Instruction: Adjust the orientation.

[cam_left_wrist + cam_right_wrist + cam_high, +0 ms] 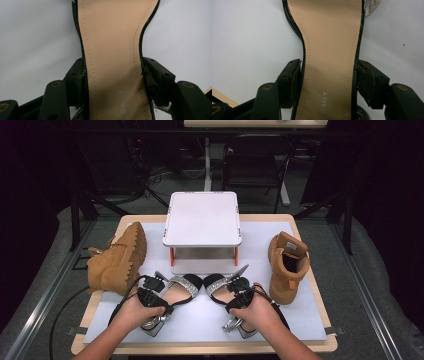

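Your left hand-held gripper (159, 285) and your right hand-held gripper (239, 289) each sit over one heeled sandal near the front edge of the counter (305, 310), the left sandal (175, 292) under your left hand (137, 309) and the right sandal (220, 287) under your right hand (255, 312). In the high view both sandals point away from you toward the white riser stand (202, 220), toes converging slightly, silver glitter straps (184, 283) across the fronts and metallic block heels toward you; one tan boot (117, 260) lies on its side at the left, the other tan boot (287, 265) stands at the right, both apart from the sandals. In the left gripper view the jaws stand wide and straddle the narrow waist of the left sandal (112, 62), whose tan stitched insole and black edge run straight ahead along the gripper's own line; the pads look pressed to the black rim on both sides, so I judge it gripped. In the right gripper view the same holds: wide jaws bracket the waist of the right sandal (329, 57), its long axis straight ahead, the left pad against the rim and the right pad touching or a hair off it. Each sandal is already between its own jaws, so the coming lift turns on keeping that crosswise hold at the waist.
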`<action>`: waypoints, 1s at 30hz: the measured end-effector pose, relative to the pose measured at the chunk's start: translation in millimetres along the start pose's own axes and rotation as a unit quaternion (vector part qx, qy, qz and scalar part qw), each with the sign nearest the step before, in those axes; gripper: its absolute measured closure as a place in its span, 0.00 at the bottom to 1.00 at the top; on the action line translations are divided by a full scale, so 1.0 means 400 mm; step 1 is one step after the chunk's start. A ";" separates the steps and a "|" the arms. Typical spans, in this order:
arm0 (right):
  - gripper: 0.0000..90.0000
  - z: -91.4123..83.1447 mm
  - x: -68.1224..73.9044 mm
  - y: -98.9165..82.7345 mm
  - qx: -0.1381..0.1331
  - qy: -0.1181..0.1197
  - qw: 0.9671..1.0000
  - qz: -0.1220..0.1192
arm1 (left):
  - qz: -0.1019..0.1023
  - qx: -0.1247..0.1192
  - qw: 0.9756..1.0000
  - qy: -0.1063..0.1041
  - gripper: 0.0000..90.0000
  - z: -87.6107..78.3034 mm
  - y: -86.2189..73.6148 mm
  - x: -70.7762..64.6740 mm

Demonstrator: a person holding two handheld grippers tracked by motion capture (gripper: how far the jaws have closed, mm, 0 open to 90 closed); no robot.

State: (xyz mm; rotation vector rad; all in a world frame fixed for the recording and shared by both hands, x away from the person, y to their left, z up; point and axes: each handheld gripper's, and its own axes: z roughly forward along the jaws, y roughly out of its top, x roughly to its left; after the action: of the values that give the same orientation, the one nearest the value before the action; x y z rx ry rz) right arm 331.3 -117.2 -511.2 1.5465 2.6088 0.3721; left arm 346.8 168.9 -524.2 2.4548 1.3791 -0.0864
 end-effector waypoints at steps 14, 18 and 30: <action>0.46 0.002 -0.002 0.011 0.016 0.002 0.999 0.028 | -0.024 0.003 1.000 -0.002 0.48 -0.001 0.003 0.001; 0.46 0.001 -0.007 -0.003 -0.004 0.007 0.999 0.032 | -0.022 0.001 1.000 0.008 0.48 -0.004 0.000 -0.001; 0.47 -0.007 -0.013 -0.027 -0.029 0.000 0.999 0.032 | -0.027 -0.015 1.000 0.006 0.49 -0.023 -0.006 0.007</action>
State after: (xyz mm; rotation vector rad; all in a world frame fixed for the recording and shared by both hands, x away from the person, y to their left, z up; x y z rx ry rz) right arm 324.1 -127.0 -511.6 1.6140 2.5302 0.4495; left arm 345.3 175.3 -516.8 2.3984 1.4417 -0.0634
